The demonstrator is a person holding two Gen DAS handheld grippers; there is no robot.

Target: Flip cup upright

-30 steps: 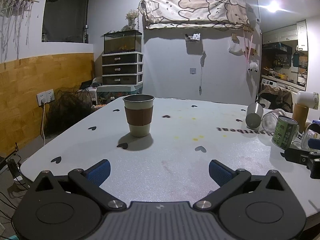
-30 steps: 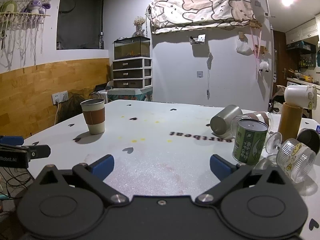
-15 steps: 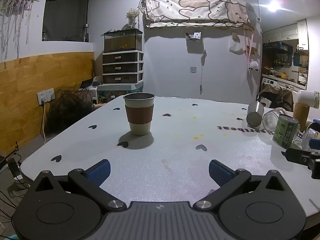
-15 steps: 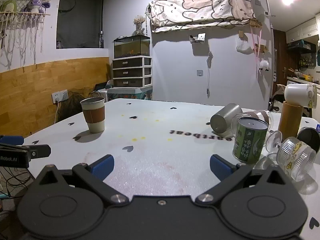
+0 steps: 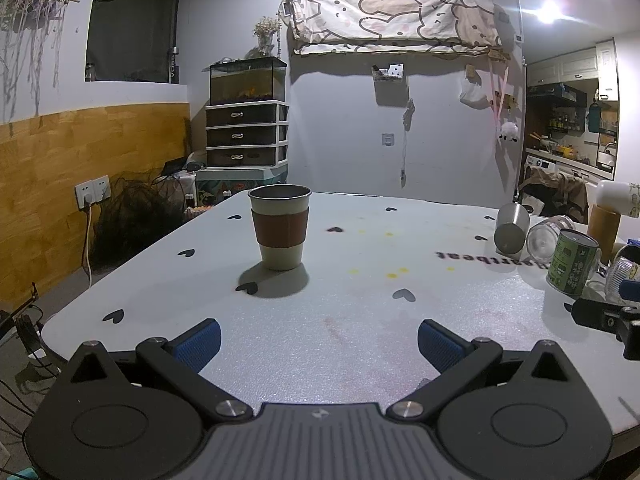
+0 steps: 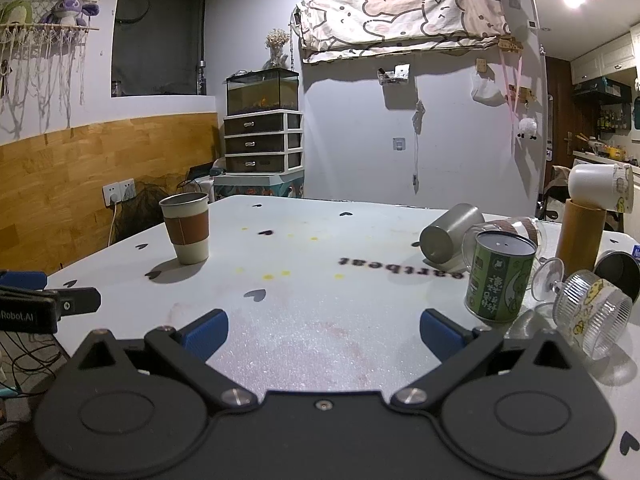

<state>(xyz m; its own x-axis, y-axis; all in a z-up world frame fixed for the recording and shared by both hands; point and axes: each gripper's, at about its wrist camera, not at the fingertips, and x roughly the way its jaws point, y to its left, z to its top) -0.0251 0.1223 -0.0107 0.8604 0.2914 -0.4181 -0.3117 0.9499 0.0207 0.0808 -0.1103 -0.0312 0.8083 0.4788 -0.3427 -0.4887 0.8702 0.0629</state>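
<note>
While both the left gripper (image 5: 319, 338) and the right gripper (image 6: 322, 330) hang wide apart and hold nothing, the cream cup with a brown sleeve (image 5: 279, 227) stands upright on the white table (image 5: 360, 312), well ahead of the left one. A careless reach could tip it (it looks light) — or knock the green can (image 6: 500, 282) into the toppled cups behind it, which overlap and are hard to sort out.

cup (image 5: 280, 227): cream, brown sleeve | table (image 5: 360, 312): white, black hearts | can (image 6: 499, 277): green | claw pads (image 5: 199, 339): blue
</note>
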